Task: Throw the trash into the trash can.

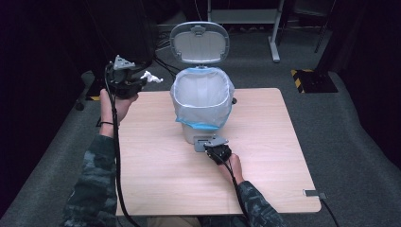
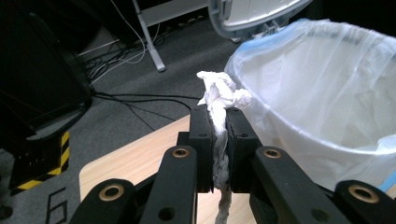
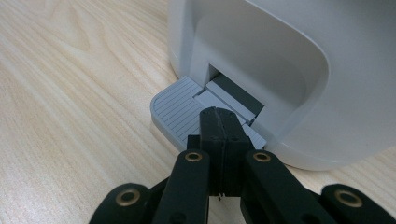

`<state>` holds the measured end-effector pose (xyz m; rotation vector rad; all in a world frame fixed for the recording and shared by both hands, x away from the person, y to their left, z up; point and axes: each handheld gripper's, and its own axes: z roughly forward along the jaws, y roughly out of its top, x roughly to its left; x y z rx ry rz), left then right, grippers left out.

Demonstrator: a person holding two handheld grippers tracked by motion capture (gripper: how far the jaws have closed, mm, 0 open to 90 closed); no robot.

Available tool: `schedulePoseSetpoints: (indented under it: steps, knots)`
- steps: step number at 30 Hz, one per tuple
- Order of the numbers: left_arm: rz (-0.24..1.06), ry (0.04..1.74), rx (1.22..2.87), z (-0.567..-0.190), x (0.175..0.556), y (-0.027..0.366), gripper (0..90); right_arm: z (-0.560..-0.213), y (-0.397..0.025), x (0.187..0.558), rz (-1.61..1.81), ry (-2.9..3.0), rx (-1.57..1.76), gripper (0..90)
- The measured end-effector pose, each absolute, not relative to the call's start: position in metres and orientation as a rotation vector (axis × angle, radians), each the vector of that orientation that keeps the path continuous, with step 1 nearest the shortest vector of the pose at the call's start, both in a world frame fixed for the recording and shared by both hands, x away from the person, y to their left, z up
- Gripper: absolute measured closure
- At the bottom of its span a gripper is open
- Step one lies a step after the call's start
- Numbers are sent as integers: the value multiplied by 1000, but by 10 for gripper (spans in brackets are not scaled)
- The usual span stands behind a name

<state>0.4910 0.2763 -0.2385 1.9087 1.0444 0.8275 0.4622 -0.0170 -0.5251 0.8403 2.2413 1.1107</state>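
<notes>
A small grey pedal bin [image 1: 202, 97] stands on the wooden table [image 1: 156, 165], its lid [image 1: 199, 41] raised and a clear liner with a blue edge [image 2: 327, 88] over its rim. My left gripper [image 1: 142, 80] is held up left of the bin, shut on a crumpled white tissue [image 2: 219, 93] that pokes out past its jaws. My right gripper [image 3: 218, 114] is shut, empty, with its tips pressing down on the bin's ribbed grey pedal [image 3: 180, 109] at the bin's front base.
Grey carpet surrounds the table. Cables [image 2: 135, 100] and a white desk leg [image 2: 149, 35] lie beyond the far edge. A dark chair [image 1: 118, 28] stands behind the left gripper. A yellow-black striped block [image 1: 312, 80] sits on the floor at right.
</notes>
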Motion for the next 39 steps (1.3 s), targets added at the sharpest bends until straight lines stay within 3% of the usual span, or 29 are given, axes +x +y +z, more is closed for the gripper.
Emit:
schedulePoseSetpoints:
  steps: [22, 39]
  knots:
    - [829, 917, 1948, -204, 506, 224, 832, -525, -18, 462, 1108, 2244, 842, 900]
    - [786, 875, 1981, -205, 521, 192, 832, -525, -18, 462, 1117, 2245, 845, 900]
